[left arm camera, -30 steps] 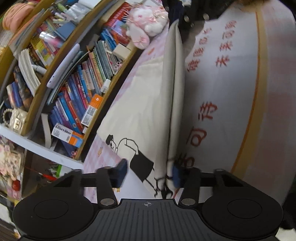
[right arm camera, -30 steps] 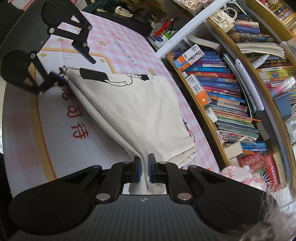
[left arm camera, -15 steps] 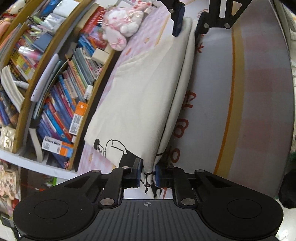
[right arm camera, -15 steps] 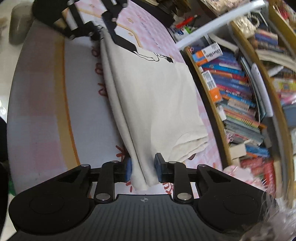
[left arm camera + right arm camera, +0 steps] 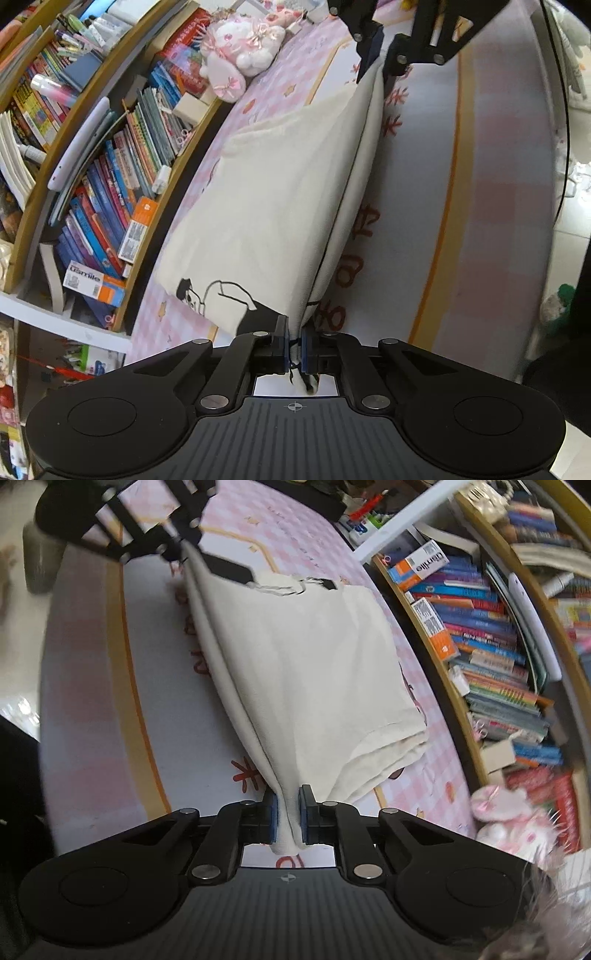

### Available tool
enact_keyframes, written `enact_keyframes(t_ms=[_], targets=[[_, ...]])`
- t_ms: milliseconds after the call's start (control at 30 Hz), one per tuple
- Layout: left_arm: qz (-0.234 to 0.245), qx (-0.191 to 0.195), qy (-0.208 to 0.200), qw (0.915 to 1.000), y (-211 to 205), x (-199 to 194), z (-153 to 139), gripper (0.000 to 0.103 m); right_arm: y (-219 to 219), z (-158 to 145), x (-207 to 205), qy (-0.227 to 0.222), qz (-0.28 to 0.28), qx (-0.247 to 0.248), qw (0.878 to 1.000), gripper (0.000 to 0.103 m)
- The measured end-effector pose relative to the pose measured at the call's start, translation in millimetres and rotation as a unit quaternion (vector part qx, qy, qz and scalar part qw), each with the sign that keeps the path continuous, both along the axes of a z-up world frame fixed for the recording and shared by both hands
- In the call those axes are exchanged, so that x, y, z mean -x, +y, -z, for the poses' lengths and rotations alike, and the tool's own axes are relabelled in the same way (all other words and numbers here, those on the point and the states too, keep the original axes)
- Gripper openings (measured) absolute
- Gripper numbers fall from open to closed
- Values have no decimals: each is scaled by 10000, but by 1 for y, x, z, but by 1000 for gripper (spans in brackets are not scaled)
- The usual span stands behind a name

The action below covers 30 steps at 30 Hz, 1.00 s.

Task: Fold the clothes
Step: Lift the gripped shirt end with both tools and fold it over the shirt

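The left gripper [image 5: 294, 345] is clamped on one end of the cream shirt [image 5: 280, 206], while the right gripper [image 5: 287, 818] jaws are closing on the other end.

Left gripper [image 5: 294, 347] fingers, a second ago apart, now clamped on the cream garment [image 5: 273, 206] edge, right gripper [image 5: 287, 821] closing again

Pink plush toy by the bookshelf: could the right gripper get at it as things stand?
Probably not right away: the right gripper is closing on the cream T-shirt's edge. The pink plush toy lies unobstructed on the mat beside it.
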<state>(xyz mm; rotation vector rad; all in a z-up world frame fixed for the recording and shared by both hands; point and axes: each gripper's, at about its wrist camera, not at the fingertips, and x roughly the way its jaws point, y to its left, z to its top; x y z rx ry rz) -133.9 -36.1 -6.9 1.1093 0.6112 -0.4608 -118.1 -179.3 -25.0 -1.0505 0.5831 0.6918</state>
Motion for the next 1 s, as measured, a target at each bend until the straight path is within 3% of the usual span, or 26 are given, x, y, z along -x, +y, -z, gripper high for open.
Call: enact_keyframes(t_ms=[133,267,533,700,867,1000], targets=[[155,92,134,9997,-1,16,-21,6,-9,-21,13,245,-113,-130,9996,10],[359,220,404,9983,-2,34,-46,6,-21,-48,21,780,-40,-425,9960,10],[586,318,907,9936,-4,49,-76,6,-34,-87,25,1814,204,-942,9787,10],[592,433,636,9953,0,33,-99,6,-37,-116,13,1838,269,-1227,9749,10],[454,687,228,9963,4,0,-122,7,-39,-145,-12,1561,350,-1525,9753,9],[335,992,189,9943,9,-28,-131,7,-38,-156,-38,1375,466,-1701,9747,9]])
